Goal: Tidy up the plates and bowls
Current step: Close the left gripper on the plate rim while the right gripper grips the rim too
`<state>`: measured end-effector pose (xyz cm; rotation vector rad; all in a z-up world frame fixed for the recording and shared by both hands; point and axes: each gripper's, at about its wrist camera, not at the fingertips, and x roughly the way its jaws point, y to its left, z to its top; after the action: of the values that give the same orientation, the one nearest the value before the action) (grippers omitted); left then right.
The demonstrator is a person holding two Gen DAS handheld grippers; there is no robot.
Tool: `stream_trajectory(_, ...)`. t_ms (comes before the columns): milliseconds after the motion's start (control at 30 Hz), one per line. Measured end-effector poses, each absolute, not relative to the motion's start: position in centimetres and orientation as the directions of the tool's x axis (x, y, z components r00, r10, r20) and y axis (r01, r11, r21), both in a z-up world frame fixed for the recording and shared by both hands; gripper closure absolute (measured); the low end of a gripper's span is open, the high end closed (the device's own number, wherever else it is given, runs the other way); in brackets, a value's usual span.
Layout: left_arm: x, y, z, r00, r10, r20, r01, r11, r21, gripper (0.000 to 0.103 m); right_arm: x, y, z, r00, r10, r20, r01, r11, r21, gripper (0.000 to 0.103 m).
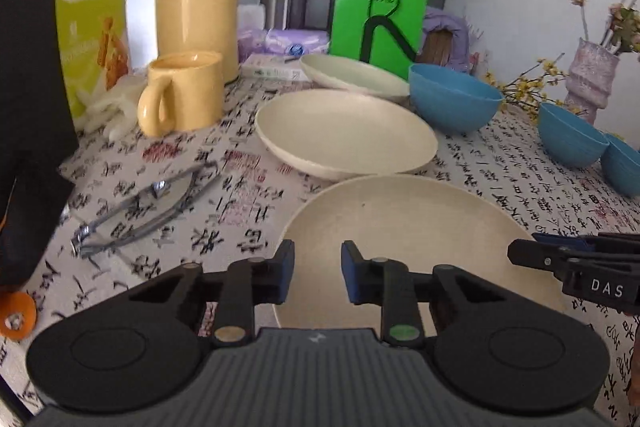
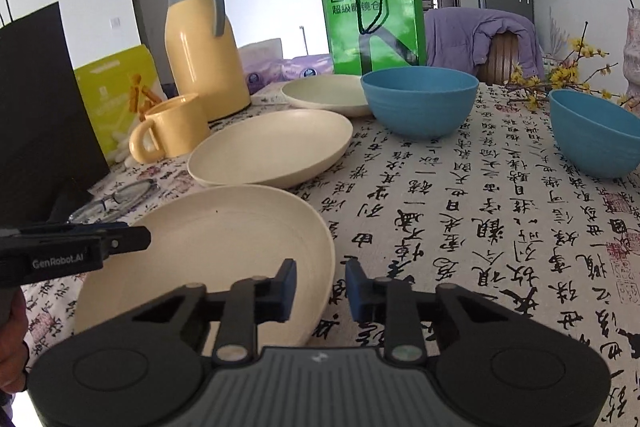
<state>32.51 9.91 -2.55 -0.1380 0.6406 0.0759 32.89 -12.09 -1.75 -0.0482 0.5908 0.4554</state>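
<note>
Beside the nearest plate rim, bare tablecloth spreads rightward.

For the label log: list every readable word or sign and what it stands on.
"DAS": on the right gripper.
"GenRobot.AI": on the left gripper.
"超级眼镜合": on the green bag, partly hidden by its cord.
Calligraphy: printed all over the tablecloth, not transcribed.
Yellow-green box: print too blurred.
</note>
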Motion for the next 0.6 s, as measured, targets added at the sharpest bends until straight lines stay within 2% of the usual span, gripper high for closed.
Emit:
stream_trajectory(167, 32.0, 10.6, -2.5, 0.814, 0.037, -0.58, -0.154, 0.976, -0.154, 0.077, 33.1, -12.1, -2.5, 0.721, 0.405, -0.562, -0.426, 0.899, 0.101, 0.082)
stream_trajectory(233, 32.1, 10.4, -2.5, 0.805, 0.038, -0.592, -0.143, 0.981, -0.131, 0.077, 33.1, -12.1, -2.6, 0.722, 0.409, -0.558, -0.428, 0.898, 0.104, 0.082)
stream_trajectory(300, 32.0, 10.2, -2.6, 0.804, 0.044, -0.592, -0.143, 0.982, -0.12, 0.077, 33.1, -12.1, -2.6, 0.717, 0.42, -0.556, -0.436, 0.893, 0.112, 0.09)
stream_trajectory(333, 31.7, 9.9, -2.3, 0.811, 0.068, -0.581, -0.153, 0.983, -0.099, 0.076, 33.0, -12.0, -2.6, 0.716, 0.424, -0.555, -0.44, 0.891, 0.113, 0.09)
stream_trajectory(367, 31.2, 9.5, -1.9, 0.83, 0.085, -0.552, -0.152, 0.985, -0.076, 0.07, 33.0, -11.9, -2.6, 0.719, 0.42, -0.554, -0.439, 0.892, 0.106, 0.09)
stream_trajectory(400, 30.7, 9.0, -1.5, 0.85, 0.109, -0.515, -0.15, 0.988, -0.037, 0.045, 33.0, -11.9, -2.6, 0.72, 0.418, -0.553, -0.439, 0.893, 0.104, 0.09)
stream_trajectory(467, 30.5, 8.5, -1.3, 0.853, 0.176, -0.491, -0.181, 0.983, 0.039, 0.023, 33.0, -11.9, -2.6, 0.721, 0.422, -0.55, -0.437, 0.893, 0.112, 0.09)
stream_trajectory(533, 31.2, 8.9, -2.0, 0.82, 0.197, -0.538, -0.198, 0.979, 0.056, 0.037, 33.1, -11.9, -2.6, 0.722, 0.422, -0.549, -0.435, 0.893, 0.115, 0.09)
stream_trajectory(600, 31.8, 10.1, -2.8, 0.79, 0.156, -0.593, -0.213, 0.977, -0.027, 0.052, 33.0, -11.9, -2.6, 0.724, 0.42, -0.547, -0.434, 0.894, 0.112, 0.09)
